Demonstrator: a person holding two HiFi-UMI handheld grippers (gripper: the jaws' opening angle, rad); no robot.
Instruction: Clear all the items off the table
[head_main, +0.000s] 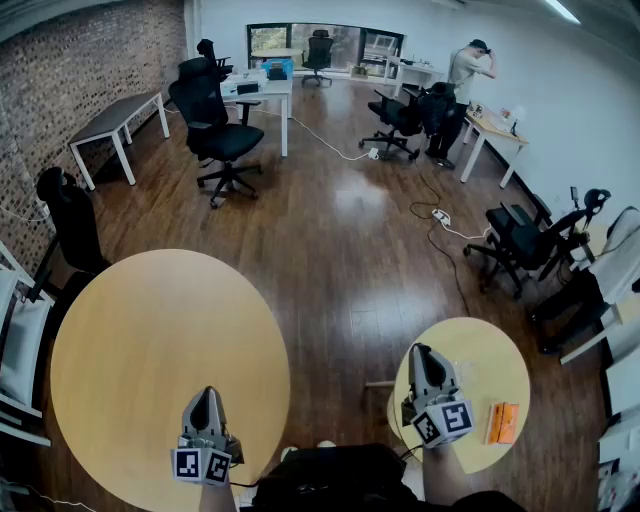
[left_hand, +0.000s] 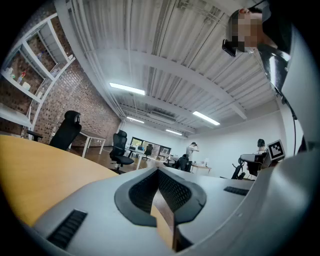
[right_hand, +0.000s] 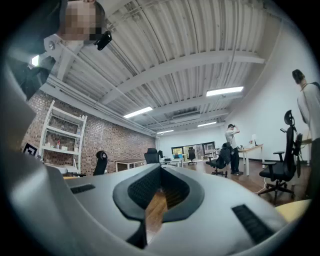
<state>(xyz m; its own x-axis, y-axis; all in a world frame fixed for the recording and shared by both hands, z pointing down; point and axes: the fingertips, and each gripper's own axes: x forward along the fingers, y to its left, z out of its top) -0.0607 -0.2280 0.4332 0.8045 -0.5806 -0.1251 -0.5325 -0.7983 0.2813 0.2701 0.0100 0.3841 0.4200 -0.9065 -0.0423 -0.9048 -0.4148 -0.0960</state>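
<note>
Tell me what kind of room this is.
Probably an open-plan office or lab workspace. Black swivel chairs stand around white desks on a wood floor, and a brick wall runs along one side.

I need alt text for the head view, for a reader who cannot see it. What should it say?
The left gripper and the right gripper, both shut and empty, hover over a large round table and a small round table; the small one holds a flat orange item near its right edge. Beyond is an office with black chairs.
</note>
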